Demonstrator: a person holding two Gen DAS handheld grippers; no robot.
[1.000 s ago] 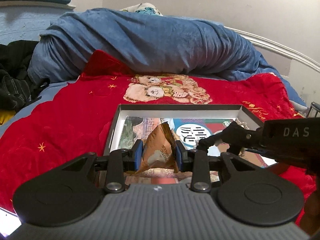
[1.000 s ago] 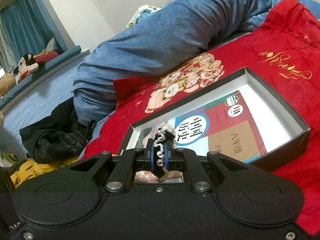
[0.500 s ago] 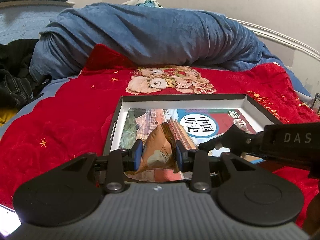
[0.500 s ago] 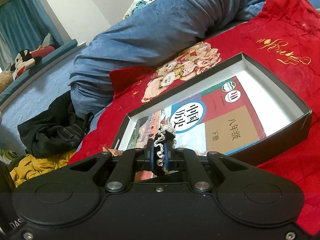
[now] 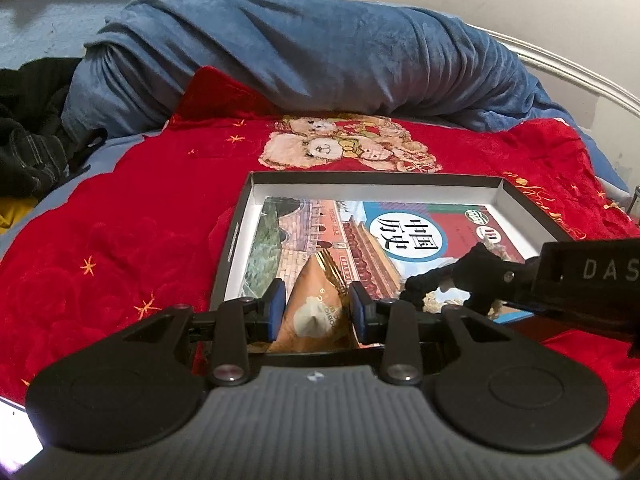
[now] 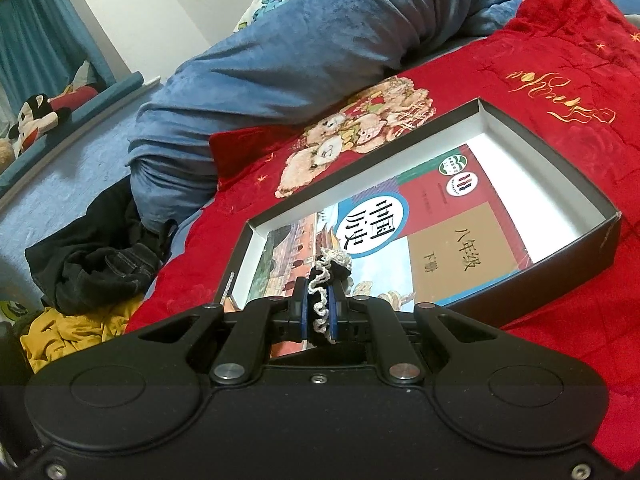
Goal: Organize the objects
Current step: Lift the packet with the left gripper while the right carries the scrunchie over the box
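Between the blue pads of the left claw, a tan snack packet sits clamped, poised over the near edge of the shallow black box. The right claw is closed tight on a black-and-white scrunchie, also over that near edge, and reaches in from 3 o'clock in the left view. Both claws tilt downward. A history textbook lies flat inside the box, white floor bare toward 2 o'clock. Red blanket surrounds the box; a blue quilt is bunched at 12 o'clock.
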